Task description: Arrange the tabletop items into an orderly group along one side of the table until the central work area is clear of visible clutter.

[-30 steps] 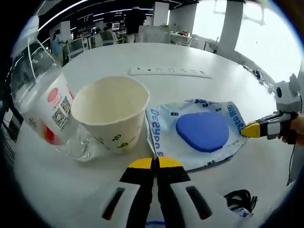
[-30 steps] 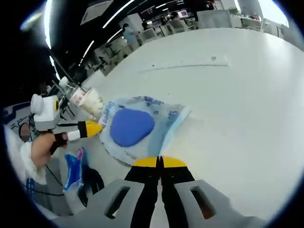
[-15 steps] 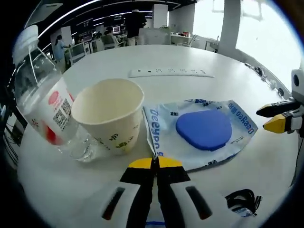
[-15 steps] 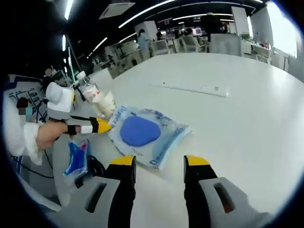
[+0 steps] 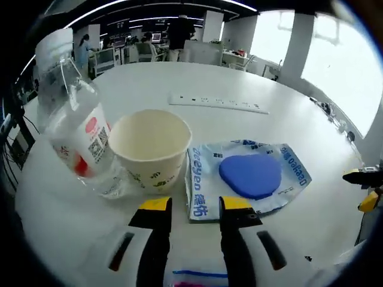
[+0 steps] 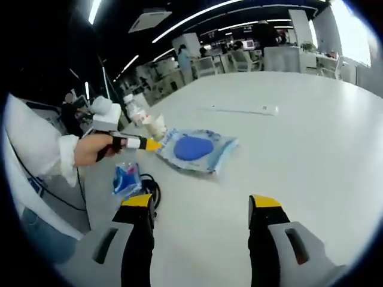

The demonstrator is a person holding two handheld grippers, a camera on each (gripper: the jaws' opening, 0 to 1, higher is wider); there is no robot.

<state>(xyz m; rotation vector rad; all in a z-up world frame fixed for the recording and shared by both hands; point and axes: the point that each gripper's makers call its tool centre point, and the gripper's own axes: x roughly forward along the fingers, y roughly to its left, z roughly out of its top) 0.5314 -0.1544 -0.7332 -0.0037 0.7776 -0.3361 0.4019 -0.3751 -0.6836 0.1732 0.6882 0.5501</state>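
A clear water bottle (image 5: 78, 137) with a red and white label, a paper cup (image 5: 152, 149) and a white packet with a blue pad inside (image 5: 248, 176) stand side by side on the white round table (image 5: 137, 78). My left gripper (image 5: 192, 206) is open, its yellow tips just short of the packet and cup. My right gripper (image 5: 365, 188) shows at the right edge, apart from the packet. In the right gripper view my right gripper (image 6: 201, 202) is wide open over bare table, well back from the packet (image 6: 194, 148). The left gripper (image 6: 149, 143), held by a hand, sits beside the packet.
A white power strip (image 5: 218, 103) lies farther back on the table. A small blue packet (image 6: 125, 178) and a black cable (image 6: 149, 188) lie near the table's edge by the person's sleeve (image 6: 42, 149). Desks and people fill the room behind.
Both grippers were shut at the packet's edges and have opened, the right first, then the left. The right has backed well away; the left has pulled back slightly.
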